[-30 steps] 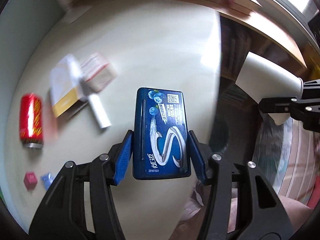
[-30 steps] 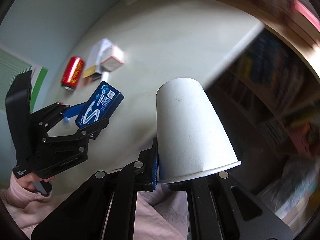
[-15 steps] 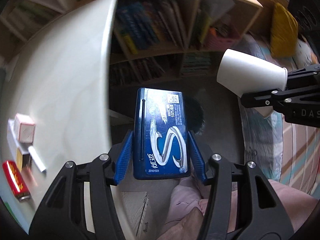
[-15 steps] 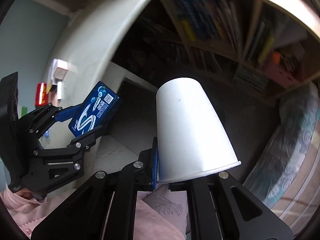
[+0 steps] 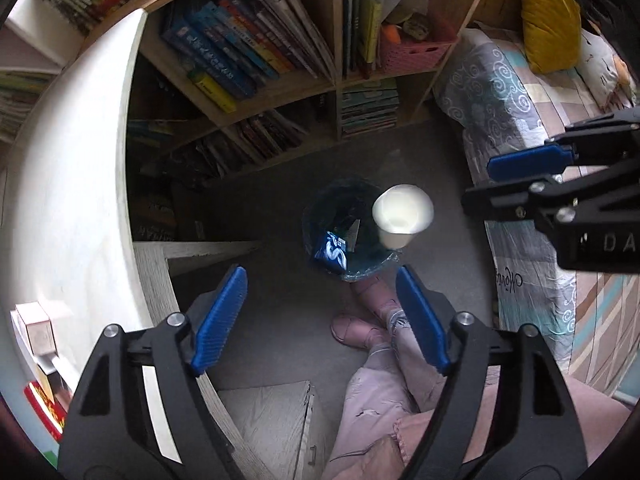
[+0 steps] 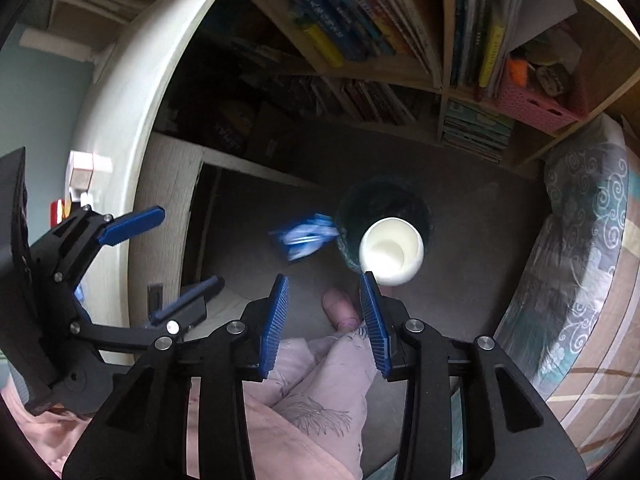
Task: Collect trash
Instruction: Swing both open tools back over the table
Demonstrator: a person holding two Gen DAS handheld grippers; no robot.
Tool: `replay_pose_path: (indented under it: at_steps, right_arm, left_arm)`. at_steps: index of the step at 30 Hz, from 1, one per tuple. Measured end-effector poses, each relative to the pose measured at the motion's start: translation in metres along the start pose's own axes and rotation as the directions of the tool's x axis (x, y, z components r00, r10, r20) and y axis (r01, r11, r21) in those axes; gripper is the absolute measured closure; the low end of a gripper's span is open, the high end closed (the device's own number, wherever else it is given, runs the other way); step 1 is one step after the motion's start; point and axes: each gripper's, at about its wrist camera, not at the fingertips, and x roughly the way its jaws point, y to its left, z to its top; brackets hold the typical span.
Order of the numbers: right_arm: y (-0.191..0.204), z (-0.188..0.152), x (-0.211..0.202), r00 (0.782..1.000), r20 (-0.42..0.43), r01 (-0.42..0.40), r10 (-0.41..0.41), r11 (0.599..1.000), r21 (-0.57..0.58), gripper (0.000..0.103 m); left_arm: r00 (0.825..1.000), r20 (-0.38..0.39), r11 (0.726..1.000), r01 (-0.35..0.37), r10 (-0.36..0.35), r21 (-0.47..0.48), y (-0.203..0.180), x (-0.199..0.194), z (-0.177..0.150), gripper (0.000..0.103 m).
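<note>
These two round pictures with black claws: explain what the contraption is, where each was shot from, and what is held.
No robot here: a seated person holds a hand-operated claw in each hand, each with a wide-angle camera looking along its blue fingers. One picture looks down past the left gripper, the other past the right gripper; each also catches the other claw at its edge. Both have just been opening and hold nothing. Below, a blue packet and a white paper cup are dropping toward the dark bin on the floor. In the left view the packet looks inside the bin; in the right view it is a blur beside the rim. A red can and small boxes lie on the white table.
</note>
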Motion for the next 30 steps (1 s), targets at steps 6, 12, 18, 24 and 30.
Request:
replay_pose_path:
  at_steps: [6, 12, 18, 24, 30]
  right_arm:
    - [-0.005, 0.003, -0.007, 1.000, 0.015, -0.005, 0.004, 1.000, 0.019, 0.064]
    - [0.004, 0.005, -0.008, 1.000, 0.022, -0.004, 0.004, 1.000, 0.000, 0.059]
    - [0.030, 0.012, -0.008, 1.000, 0.022, -0.020, 0.022, 0.997, -0.078, 0.058]
    - [0.083, 0.025, -0.007, 0.998, 0.028, -0.054, 0.062, 0.972, -0.230, 0.048]
    - [0.146, 0.033, -0.003, 0.996, 0.008, -0.078, 0.089, 0.913, -0.399, 0.040]
  left_arm:
    - [1.000, 0.003, 1.000, 0.005, -0.005, -0.005, 0.002, 0.002, 0.005, 0.025]
    - [1.000, 0.015, 0.999, -0.002, 0.002, -0.037, 0.013, -0.005, -0.001, 0.024]
    - [0.999, 0.036, 0.993, -0.015, 0.020, -0.118, 0.036, -0.020, -0.018, 0.024]
    - [0.996, 0.058, 0.960, -0.051, 0.070, -0.276, 0.076, -0.039, -0.049, 0.021]
    - [0.990, 0.060, 0.874, -0.084, 0.128, -0.478, 0.123, -0.058, -0.100, 0.019]
